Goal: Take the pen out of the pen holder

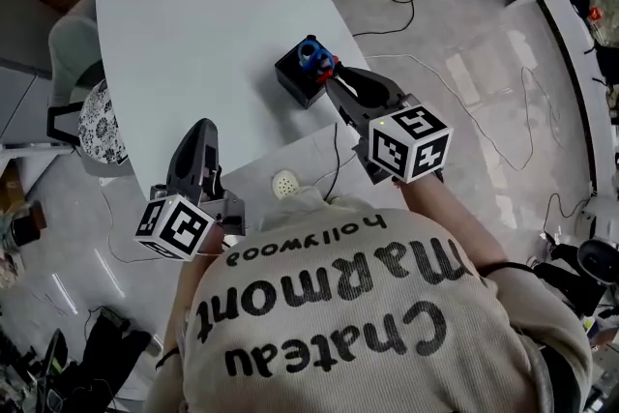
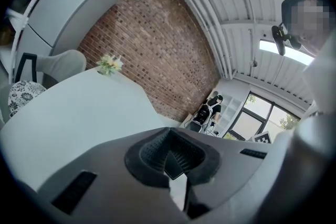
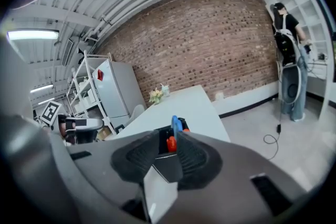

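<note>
The right gripper's (image 1: 332,78) tips sit at the red pen (image 1: 326,68) in the black pen holder (image 1: 294,82).

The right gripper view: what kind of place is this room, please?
Probably a workshop or lab-style office, indoors: a bare brick wall, a metal shelving rack beside a refrigerator, and loose cables across the polished floor in the head view.
</note>
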A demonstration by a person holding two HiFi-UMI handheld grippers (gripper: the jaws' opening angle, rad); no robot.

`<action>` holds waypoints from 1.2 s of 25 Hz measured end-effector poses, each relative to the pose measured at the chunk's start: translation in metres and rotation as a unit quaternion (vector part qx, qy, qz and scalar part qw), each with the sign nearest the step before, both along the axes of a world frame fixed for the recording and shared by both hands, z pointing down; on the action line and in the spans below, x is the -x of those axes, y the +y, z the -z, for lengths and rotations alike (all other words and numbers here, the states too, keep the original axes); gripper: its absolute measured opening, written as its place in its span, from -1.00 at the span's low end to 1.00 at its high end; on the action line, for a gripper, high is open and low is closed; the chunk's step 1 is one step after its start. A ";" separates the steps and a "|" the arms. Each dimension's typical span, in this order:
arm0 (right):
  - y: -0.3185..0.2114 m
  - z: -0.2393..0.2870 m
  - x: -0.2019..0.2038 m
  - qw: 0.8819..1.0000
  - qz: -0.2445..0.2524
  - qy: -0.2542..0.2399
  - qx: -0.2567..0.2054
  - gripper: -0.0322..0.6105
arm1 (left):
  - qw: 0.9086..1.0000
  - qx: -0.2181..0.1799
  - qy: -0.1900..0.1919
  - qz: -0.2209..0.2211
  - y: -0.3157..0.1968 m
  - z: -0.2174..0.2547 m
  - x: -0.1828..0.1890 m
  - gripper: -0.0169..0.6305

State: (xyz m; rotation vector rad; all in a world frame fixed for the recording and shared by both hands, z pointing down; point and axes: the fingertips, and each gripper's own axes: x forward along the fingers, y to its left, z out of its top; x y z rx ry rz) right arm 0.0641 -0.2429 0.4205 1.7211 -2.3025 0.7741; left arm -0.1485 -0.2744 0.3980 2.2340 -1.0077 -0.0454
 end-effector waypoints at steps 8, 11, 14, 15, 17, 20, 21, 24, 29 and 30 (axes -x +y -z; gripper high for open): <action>-0.011 -0.007 0.003 1.000 -0.016 0.003 0.016 -0.57 | 1.000 0.004 0.005 -0.022 -0.019 -0.004 -0.005 -0.95; -0.014 -0.009 0.004 1.000 -0.020 0.005 0.021 -0.57 | 1.000 0.005 0.007 -0.025 -0.022 -0.005 -0.004 -0.95; -0.016 -0.011 0.006 0.999 -0.020 0.010 0.023 -0.59 | 1.000 0.007 0.008 -0.027 -0.025 -0.007 -0.002 -0.95; -0.017 -0.012 0.006 0.999 -0.020 0.011 0.024 -0.59 | 1.000 0.008 0.008 -0.027 -0.025 -0.008 -0.001 -0.95; -0.019 -0.013 0.008 0.999 -0.019 0.017 0.027 -0.61 | 1.000 0.008 0.010 -0.026 -0.028 -0.009 0.001 -0.95; -0.022 -0.014 0.009 0.999 -0.022 0.023 0.031 -0.67 | 1.000 0.007 0.014 -0.026 -0.031 -0.008 0.004 -0.95; -0.023 -0.014 0.010 0.999 -0.024 0.022 0.033 -0.69 | 1.000 0.008 0.013 -0.026 -0.032 -0.008 0.005 -0.95; -0.026 -0.014 0.011 0.999 -0.027 0.018 0.036 -0.69 | 1.000 0.010 0.009 -0.027 -0.036 -0.008 0.007 -0.95; -0.027 -0.013 0.010 0.998 -0.029 0.024 0.040 -0.69 | 0.999 0.006 0.014 -0.033 -0.041 -0.006 0.004 -0.95; -0.027 -0.013 0.009 0.998 -0.030 0.026 0.040 -0.70 | 0.999 0.004 0.016 -0.035 -0.042 -0.006 0.004 -0.95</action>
